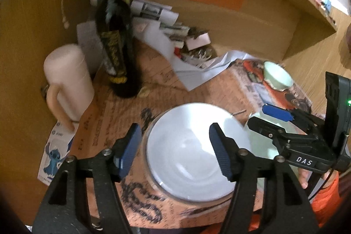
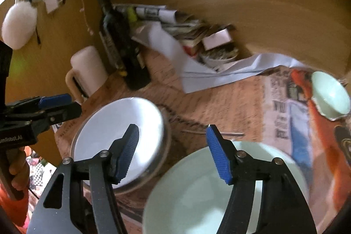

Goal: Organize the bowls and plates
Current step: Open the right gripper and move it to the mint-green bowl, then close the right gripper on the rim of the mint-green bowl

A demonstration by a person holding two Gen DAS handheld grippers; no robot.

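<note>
A white bowl with a metal rim [image 1: 188, 155] sits on the newspaper-covered table; it also shows in the right wrist view [image 2: 122, 135]. My left gripper [image 1: 175, 150] is open, hovering over it with a finger on each side of its left half. A pale green plate [image 2: 210, 192] lies to the right of the bowl; its edge shows in the left wrist view [image 1: 263, 142]. My right gripper [image 2: 173, 152] is open above the gap between bowl and plate. A small pale green bowl [image 2: 329, 95] sits at the far right; the left wrist view [image 1: 277, 77] shows it too.
A dark wine bottle [image 1: 116, 43] and a white mug [image 1: 68, 82] stand at the back left. Crumpled papers and boxes [image 1: 175, 36] pile against the wooden back wall. The right gripper shows in the left wrist view [image 1: 272, 120]; the left gripper shows in the right wrist view [image 2: 61, 104].
</note>
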